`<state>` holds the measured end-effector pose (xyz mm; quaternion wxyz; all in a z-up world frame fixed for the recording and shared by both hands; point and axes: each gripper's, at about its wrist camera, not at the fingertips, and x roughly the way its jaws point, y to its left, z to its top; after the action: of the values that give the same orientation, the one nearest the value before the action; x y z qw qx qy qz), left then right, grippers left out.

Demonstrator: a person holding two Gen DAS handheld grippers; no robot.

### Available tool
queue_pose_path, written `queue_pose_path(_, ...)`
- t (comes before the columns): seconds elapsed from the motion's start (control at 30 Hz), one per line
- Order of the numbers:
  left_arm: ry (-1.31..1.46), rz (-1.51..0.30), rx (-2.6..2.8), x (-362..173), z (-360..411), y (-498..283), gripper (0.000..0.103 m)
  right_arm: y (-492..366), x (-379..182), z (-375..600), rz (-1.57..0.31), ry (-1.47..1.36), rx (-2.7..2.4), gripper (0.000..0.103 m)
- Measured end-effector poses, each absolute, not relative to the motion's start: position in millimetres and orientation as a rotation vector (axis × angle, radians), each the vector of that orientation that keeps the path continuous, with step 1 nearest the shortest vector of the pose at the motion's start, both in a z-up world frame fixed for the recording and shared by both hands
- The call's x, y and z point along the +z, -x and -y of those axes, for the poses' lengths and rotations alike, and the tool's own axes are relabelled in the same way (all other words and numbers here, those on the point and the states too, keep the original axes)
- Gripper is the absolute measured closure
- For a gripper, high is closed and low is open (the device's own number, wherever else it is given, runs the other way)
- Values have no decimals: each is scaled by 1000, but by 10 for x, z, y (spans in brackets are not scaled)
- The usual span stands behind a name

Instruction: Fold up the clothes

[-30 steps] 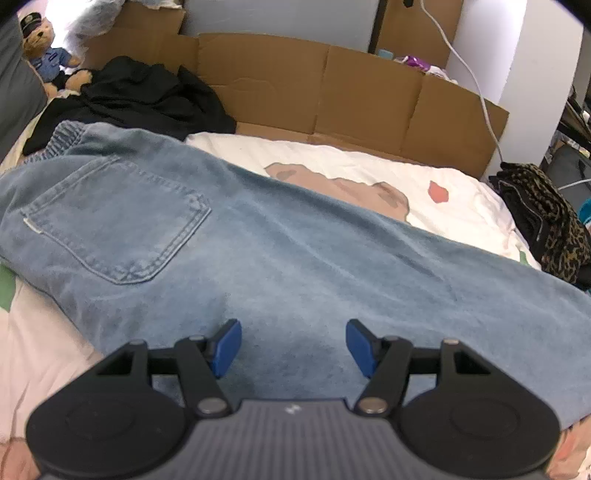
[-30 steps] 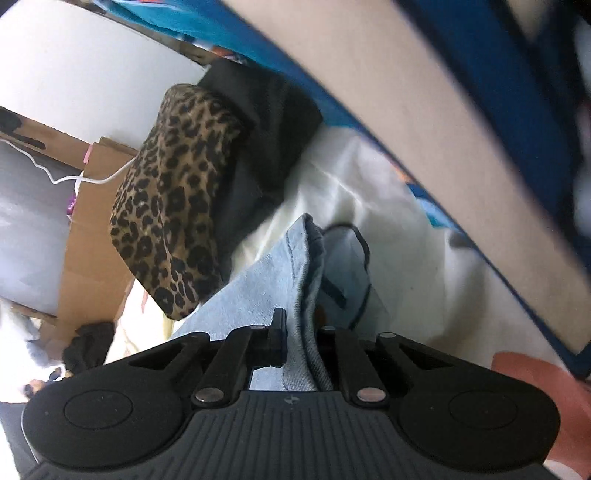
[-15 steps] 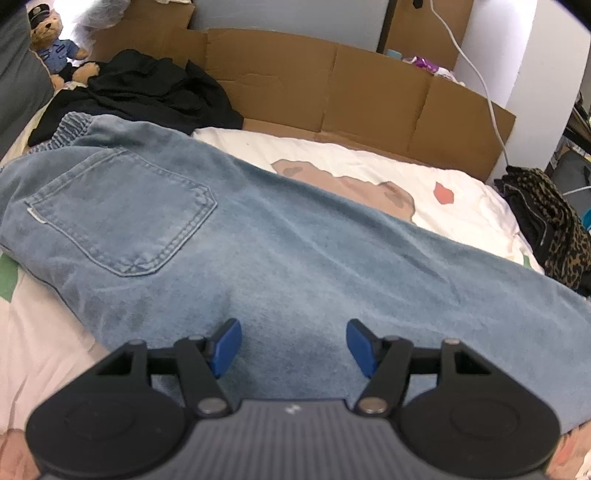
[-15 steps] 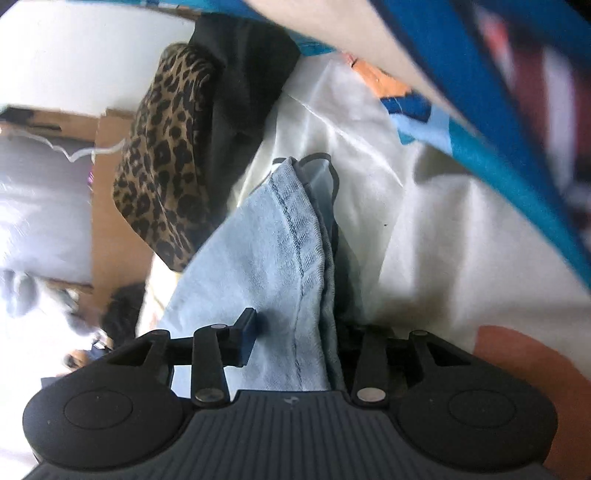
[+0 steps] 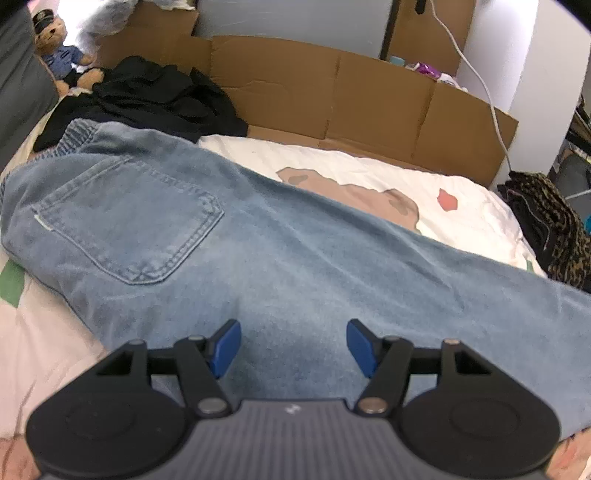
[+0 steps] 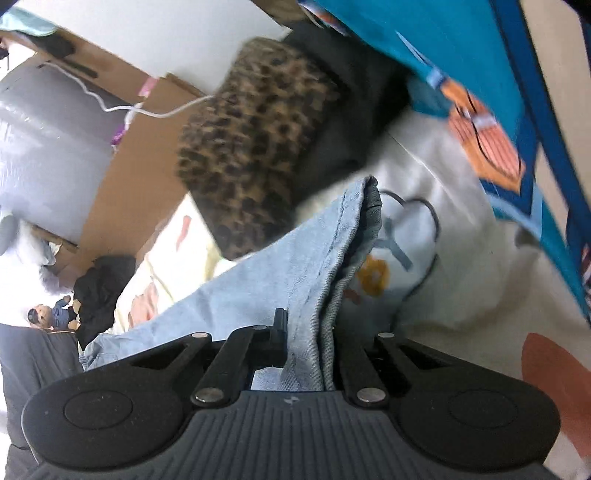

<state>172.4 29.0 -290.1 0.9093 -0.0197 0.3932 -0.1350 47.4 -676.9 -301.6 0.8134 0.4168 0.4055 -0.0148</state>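
Two handheld grippers work over light blue jeans (image 5: 295,254) spread across a white printed bedsheet (image 5: 369,173); the left gripper (image 5: 293,345) hovers above the denim, blue pads wide apart, nothing between them; the right gripper (image 6: 308,345) has just closed, clamped on the jeans' hem, lifting it beside a leopard-print garment (image 6: 255,147).

Cardboard (image 5: 369,92) before grey wall (image 5: 288,18)

jeans (image 5: 280,258): faded blue denim, matt, stitched seams
sheet (image 5: 369,173): soft white printed cloth
wall panels (image 5: 332,88): brown creased cardboard
left gripper (image 5: 293,341): matt black plastic, blue pads, metal pins
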Motion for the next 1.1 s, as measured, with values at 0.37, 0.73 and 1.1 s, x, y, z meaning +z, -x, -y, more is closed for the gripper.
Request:
queue_pose_path(0.37, 52, -792, -302, -2894, -314, -1808, 37, -750, -2236, 6502, -982, -805, -17, 101)
queue_pose_path(0.73, -128, -852, -508, -3057, 48, -1700, 70, -1006, -1446, 6212, -952, -719, -21, 100)
queue_pose_path(1.1, -200, -815, -595, -2932, 95, -1473, 71, -1345, -840, 5973, -941, -667, 16, 100)
